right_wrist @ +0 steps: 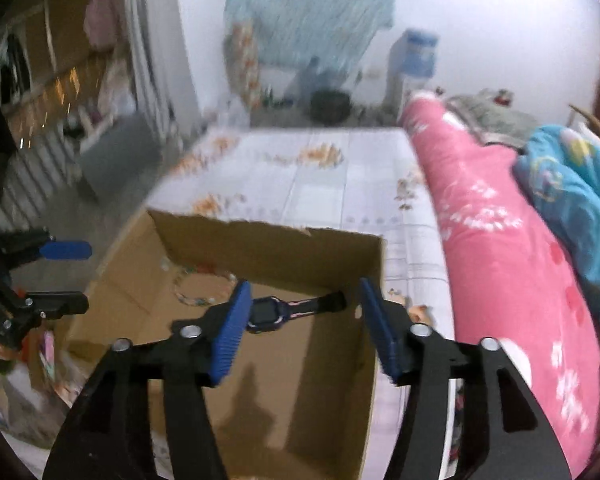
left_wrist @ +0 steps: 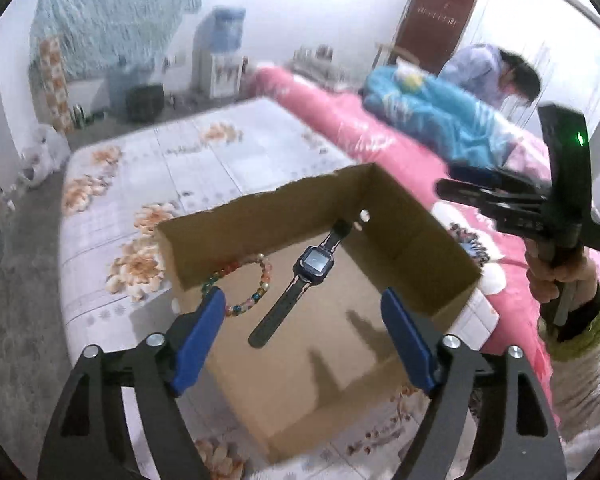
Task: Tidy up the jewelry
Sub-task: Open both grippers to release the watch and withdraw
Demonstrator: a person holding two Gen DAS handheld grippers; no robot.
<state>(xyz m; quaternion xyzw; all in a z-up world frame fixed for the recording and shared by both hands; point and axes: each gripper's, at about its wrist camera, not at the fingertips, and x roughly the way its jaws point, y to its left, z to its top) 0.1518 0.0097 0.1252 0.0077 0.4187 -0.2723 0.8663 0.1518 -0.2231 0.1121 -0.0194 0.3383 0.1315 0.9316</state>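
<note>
An open cardboard box point(left_wrist: 404, 216) sits on the bed. Inside it lie a dark smartwatch point(left_wrist: 312, 264) with a long strap and a bracelet of coloured beads point(left_wrist: 240, 284). My left gripper point(left_wrist: 304, 324) hovers above the box, open and empty. The right gripper point(left_wrist: 500, 204) shows at the right of the left wrist view, held up in a hand. In the right wrist view my right gripper point(right_wrist: 304, 320) is open and empty above the box point(right_wrist: 268, 248); the watch point(right_wrist: 268, 312) and bracelet point(right_wrist: 204, 288) lie beyond its fingertips. The left gripper point(right_wrist: 66, 272) shows at the left edge.
The bed has a pale flowered sheet point(left_wrist: 220, 152). A pink quilt point(left_wrist: 360, 128) and blue bedding point(left_wrist: 440, 116) lie along the right side. A person point(left_wrist: 496, 72) sits at the far right. A water dispenser point(left_wrist: 220, 52) stands by the far wall.
</note>
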